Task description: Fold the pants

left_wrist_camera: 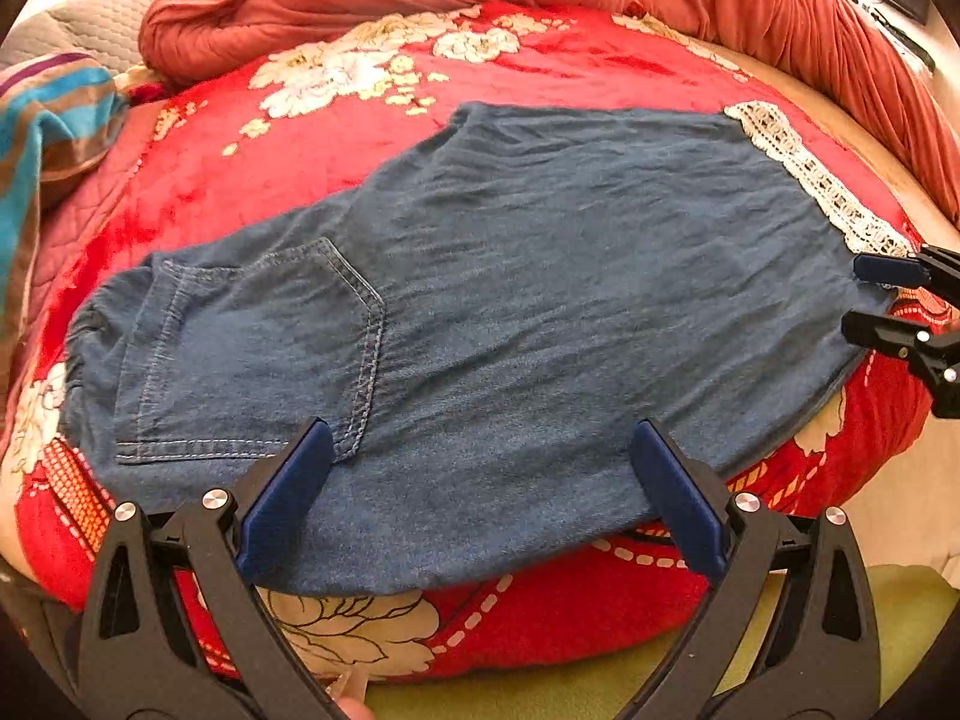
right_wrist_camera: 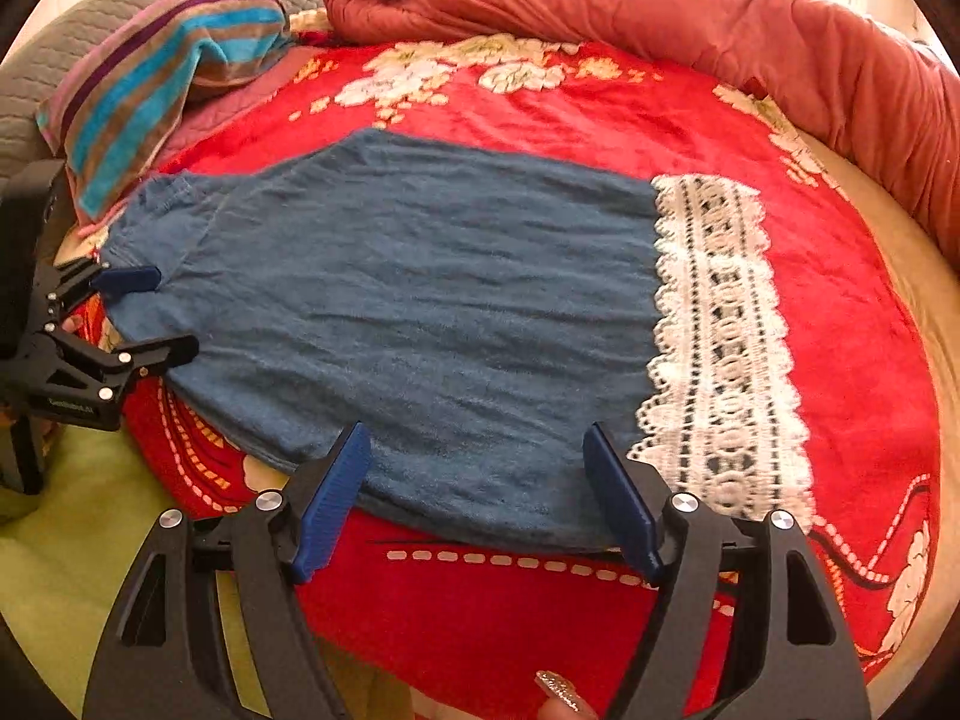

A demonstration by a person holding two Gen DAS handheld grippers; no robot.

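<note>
Blue denim pants lie flat across a red floral blanket, waist and back pocket to the left, white lace hem to the right. My left gripper is open, its blue pads spread wide over the near edge by the pocket, pressing on nothing. In the right wrist view the pants and lace hem fill the middle. My right gripper stands open over the near edge beside the lace. Each gripper also shows in the other's view: right gripper, left gripper.
A rolled salmon-red quilt runs along the back and right of the bed. A striped towel lies at the back left over a grey quilted cover. A yellow-green sheet shows below the blanket's near edge.
</note>
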